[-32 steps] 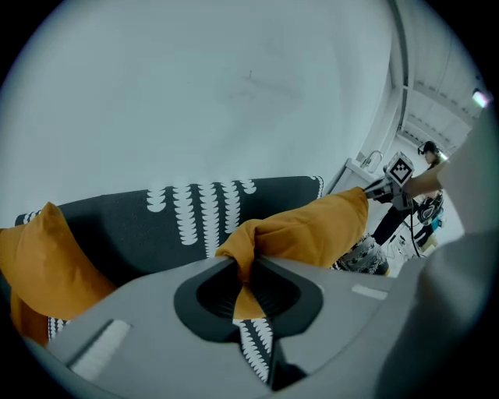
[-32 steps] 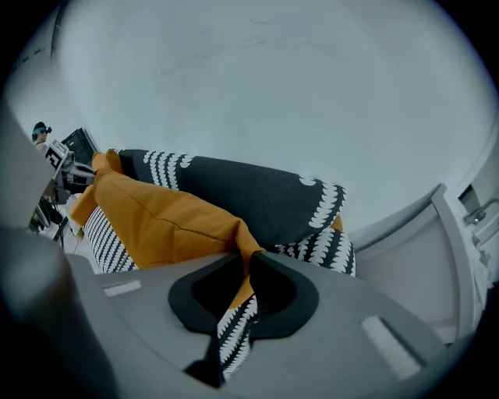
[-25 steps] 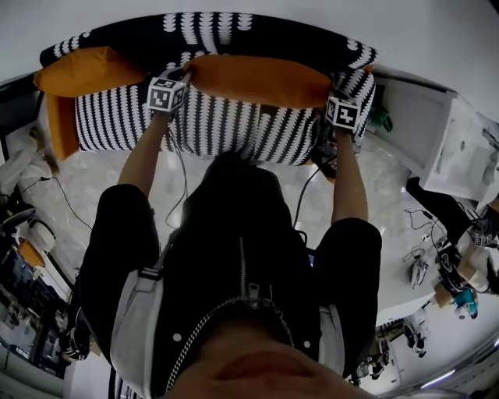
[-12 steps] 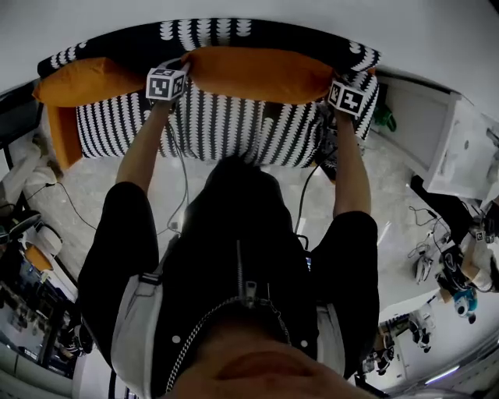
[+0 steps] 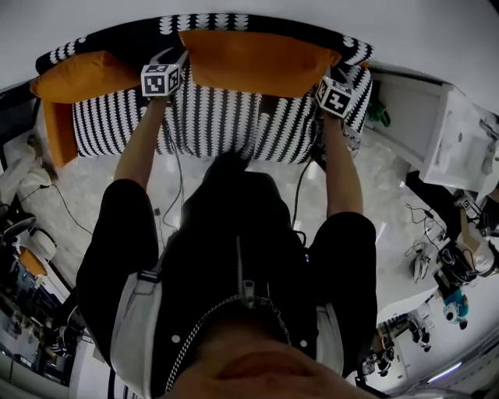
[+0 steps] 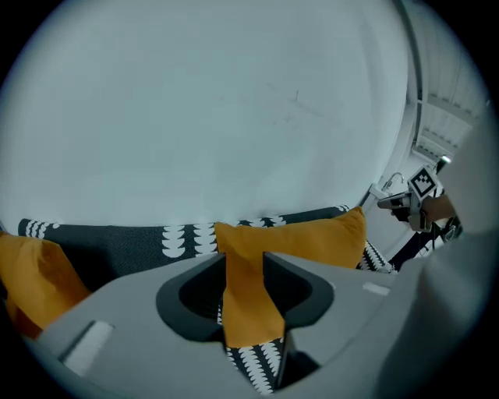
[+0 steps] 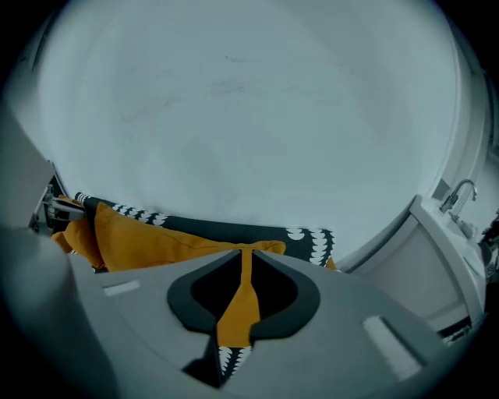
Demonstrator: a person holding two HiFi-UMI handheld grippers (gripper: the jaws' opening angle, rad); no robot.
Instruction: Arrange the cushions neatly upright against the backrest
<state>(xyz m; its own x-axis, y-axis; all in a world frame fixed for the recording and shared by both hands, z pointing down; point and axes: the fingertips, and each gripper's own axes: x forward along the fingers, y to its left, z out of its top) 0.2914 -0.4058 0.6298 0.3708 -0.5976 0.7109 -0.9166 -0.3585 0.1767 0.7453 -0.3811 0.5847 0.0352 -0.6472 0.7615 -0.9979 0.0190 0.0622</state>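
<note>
The black-and-white patterned sofa [image 5: 218, 121] fills the top of the head view, its backrest [image 5: 210, 23] against the pale wall; the large orange cushion [image 5: 257, 61] stands along that backrest on the sofa's right half, long edge up, with one gripper at each end; a second orange cushion [image 5: 78, 76] lies at the sofa's left, tilted rather than upright and touched by neither tool. The left gripper [image 6: 243, 269] has just been opening its jaws, which now stand apart, the cushion's corner lying slack between them rather than pinched; the right gripper [image 7: 245, 269] has just been opening slightly too, yet a thin fold of the orange fabric is clamped between its jaws (the strip narrows to a line there, which reads as a real grip). The step in hand looks like setting this cushion in place and letting go; the placing seems nearly done. Next, by my judgement, the right jaws need to part fully and both tools draw straight back off the corners, so the fabric does not drag and tip the cushion forward; after that the left-hand cushion wants lifting by its ends and standing against the backrest beside this one.
</note>
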